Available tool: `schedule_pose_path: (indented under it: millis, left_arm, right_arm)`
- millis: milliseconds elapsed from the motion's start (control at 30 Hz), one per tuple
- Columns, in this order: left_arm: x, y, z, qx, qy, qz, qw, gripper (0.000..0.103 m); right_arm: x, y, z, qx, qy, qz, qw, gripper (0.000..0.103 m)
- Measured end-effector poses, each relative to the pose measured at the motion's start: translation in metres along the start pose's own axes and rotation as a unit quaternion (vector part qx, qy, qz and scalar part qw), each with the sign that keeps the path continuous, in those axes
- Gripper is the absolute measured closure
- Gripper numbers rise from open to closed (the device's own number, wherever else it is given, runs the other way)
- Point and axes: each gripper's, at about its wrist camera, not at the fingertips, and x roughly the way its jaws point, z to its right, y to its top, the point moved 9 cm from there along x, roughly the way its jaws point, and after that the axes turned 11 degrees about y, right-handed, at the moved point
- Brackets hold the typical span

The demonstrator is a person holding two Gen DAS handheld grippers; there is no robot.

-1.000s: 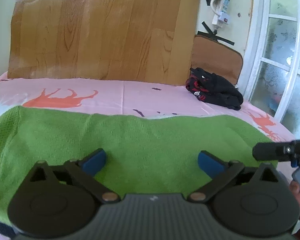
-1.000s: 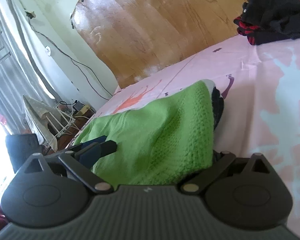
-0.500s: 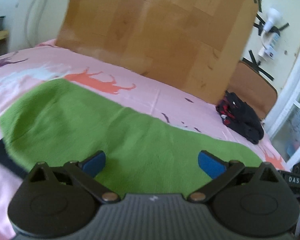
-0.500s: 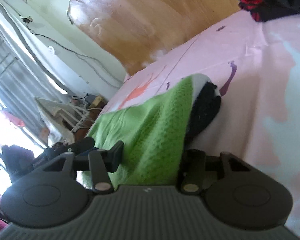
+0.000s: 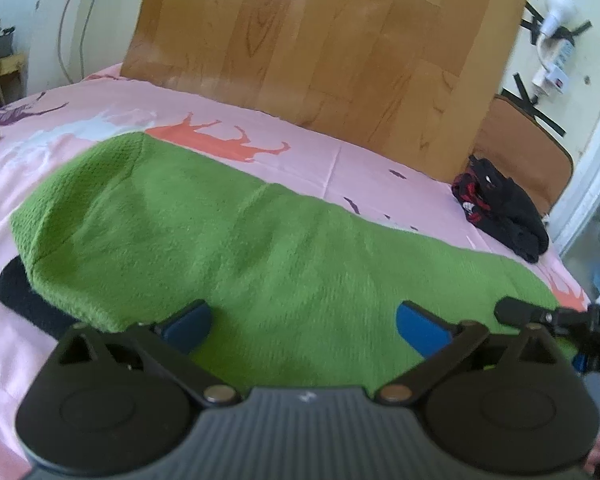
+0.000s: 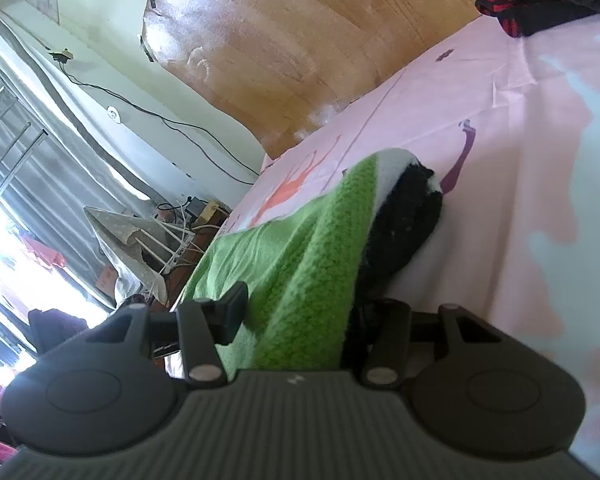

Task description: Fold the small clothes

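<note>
Green knit fills the near half of the bed, spread wide across the pink sheet, with a black layer peeking out under its left end. And the right gripper has closed in! A second ago its fingers stood wide either side of the right-hand edge of the cloth; now they're drawn in tight and pinching that green edge, with the black lining bunched up just beyond. The grip looks made. Over on the other side, the left gripper has swung round to look further left along the garment, and its blue pads are as wide apart as before, hovering over the near hem with nothing between them. So one corner is caught and the other is not. My read: the fold can't start cleanly until the left one bites too, or the cloth will drag lopsided. Far right, a dark bundle sits well apart by the headboard.
</note>
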Motion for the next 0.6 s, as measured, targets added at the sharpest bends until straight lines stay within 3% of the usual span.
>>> schedule_pose_path:
  millis: [300,600]
  left_arm:
    - [-0.004,0.001,-0.004,0.006,-0.042,0.003,0.9991,0.001]
    - [-0.007,0.0,-0.009,0.013,-0.07,-0.004,0.9974,0.001]
  right_arm:
    - [-0.001,-0.005,-0.002,-0.017,-0.033,0.002,0.999,0.048]
    - [-0.014,-0.013,-0.004,0.01,-0.039,0.029,0.999,0.047]
